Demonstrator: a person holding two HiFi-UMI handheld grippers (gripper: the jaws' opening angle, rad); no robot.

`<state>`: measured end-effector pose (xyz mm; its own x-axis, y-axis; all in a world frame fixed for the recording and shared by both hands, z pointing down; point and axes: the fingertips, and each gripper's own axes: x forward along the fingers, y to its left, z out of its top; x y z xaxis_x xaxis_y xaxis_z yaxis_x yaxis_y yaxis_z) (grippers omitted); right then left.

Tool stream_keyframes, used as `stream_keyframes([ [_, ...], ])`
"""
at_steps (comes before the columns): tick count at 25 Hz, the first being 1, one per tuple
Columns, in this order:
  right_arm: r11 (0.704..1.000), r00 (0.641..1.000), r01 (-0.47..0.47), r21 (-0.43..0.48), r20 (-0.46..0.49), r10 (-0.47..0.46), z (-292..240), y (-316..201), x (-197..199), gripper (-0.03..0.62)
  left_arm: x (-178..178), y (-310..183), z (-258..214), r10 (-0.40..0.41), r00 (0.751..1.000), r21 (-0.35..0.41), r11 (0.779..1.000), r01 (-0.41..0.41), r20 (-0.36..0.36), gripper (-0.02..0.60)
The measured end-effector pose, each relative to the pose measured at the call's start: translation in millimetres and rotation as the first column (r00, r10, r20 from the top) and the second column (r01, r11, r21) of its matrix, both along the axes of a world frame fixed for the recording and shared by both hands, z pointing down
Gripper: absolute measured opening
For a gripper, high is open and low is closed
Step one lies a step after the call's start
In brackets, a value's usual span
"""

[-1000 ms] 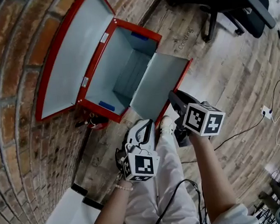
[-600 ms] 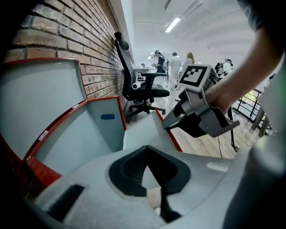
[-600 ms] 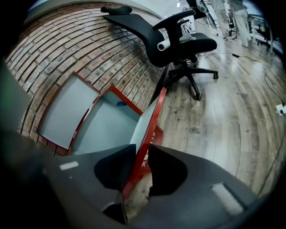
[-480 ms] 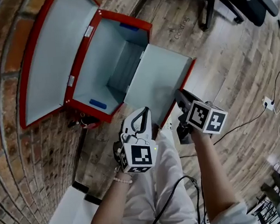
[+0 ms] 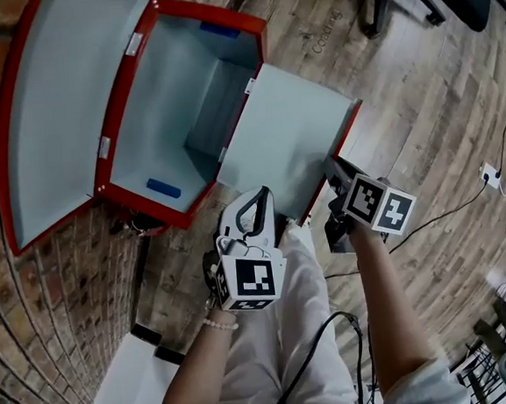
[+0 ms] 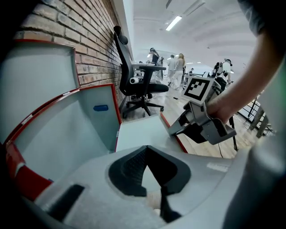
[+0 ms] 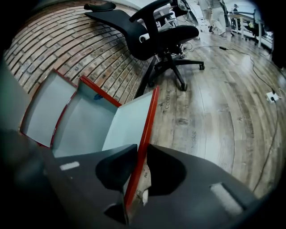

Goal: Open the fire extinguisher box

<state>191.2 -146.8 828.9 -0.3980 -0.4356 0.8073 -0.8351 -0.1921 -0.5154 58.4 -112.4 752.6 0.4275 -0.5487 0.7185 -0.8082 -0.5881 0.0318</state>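
Brick wall [image 5: 35, 330], wood-plank floor [image 5: 423, 138], black office chair [image 7: 165, 36].

Lid [image 5: 51, 109] of fire extinguisher box [image 5: 210, 16] was cut off by head view's top edge. Office chair [image 5: 377, 5] cropped there too. Label [image 7: 144, 174] on door [image 7: 125, 120] edge: print too small to read. Distant people [image 6: 175, 67] too small to make out. Small items [image 5: 136, 223] under box were unclear.

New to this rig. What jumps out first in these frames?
The red fire extinguisher box by the brick wall stands wide open, pale inside, with no extinguisher visible. The right gripper has the red edge of the box's front door between its jaws, which have just been closing. A black office chair stands behind on the wood floor.
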Motion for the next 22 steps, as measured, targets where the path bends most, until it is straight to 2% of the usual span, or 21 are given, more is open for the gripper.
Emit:
stream_keyframes([
  [11,0.995,0.997,-0.008,-0.096,-0.077,0.001,77,7,10,0.063,3,-6,35,0.039,0.999,-0.018,0.999,-0.039,-0.013,0.0],
  [16,0.992,0.995,-0.012,-0.126,-0.098,0.0,115,3,5,0.054,1,-16,45,0.035,0.999,-0.01,0.999,-0.035,-0.033,0.0],
  [22,0.987,0.994,0.025,-0.158,-0.098,-0.041,157,-4,-7,0.054,0,-21,65,0.028,0.999,-0.004,1.0,-0.029,-0.038,0.0],
])
